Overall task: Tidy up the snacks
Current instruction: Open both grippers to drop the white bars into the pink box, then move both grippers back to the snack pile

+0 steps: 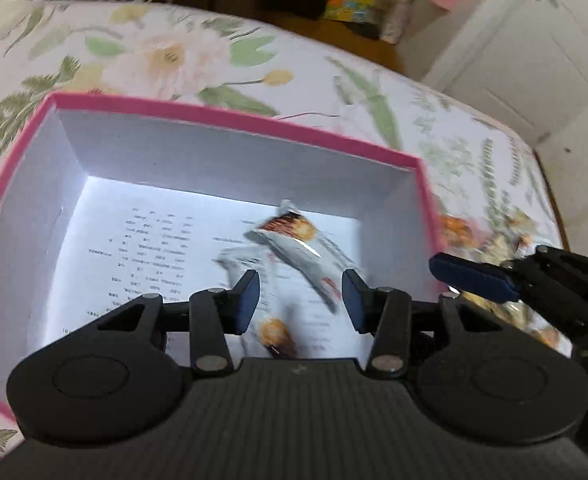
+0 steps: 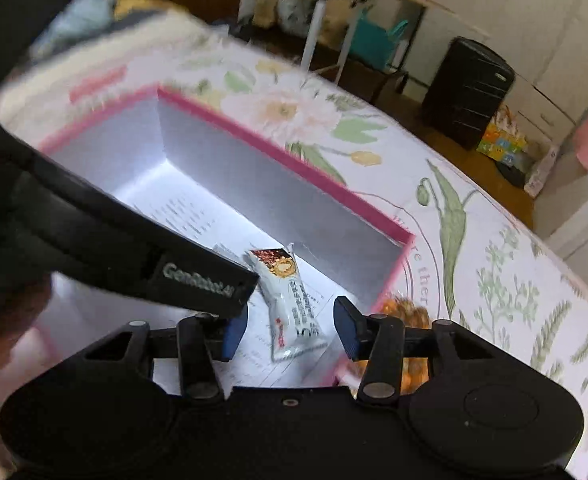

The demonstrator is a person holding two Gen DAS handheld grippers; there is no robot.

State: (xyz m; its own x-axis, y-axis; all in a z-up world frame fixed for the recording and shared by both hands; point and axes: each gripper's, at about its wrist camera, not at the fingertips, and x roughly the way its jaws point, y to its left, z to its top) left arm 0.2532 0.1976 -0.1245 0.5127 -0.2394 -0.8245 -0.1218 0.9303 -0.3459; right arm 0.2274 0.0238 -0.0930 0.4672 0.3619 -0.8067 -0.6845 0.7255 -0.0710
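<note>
Two grippers hovering over a pink-rimmed cardboard box (image 1: 229, 116) on a floral-clothed table (image 1: 153, 52).
Both the left gripper (image 1: 302, 300) and right gripper (image 2: 289, 330) are standing with fingers parted, gripping nothing; white foil snack bars (image 2: 294, 304) are lying loose on the printed paper sheet (image 1: 153, 248) lining the box floor, more snack packets (image 1: 490, 240) sitting outside its right wall.

The box (image 1: 229, 128) is viewed steeply downward and close up from each wrist, from its near side and its right corner; its inside, the snack bar (image 2: 294, 304) and tablecloth (image 2: 494, 240) are shared.
</note>
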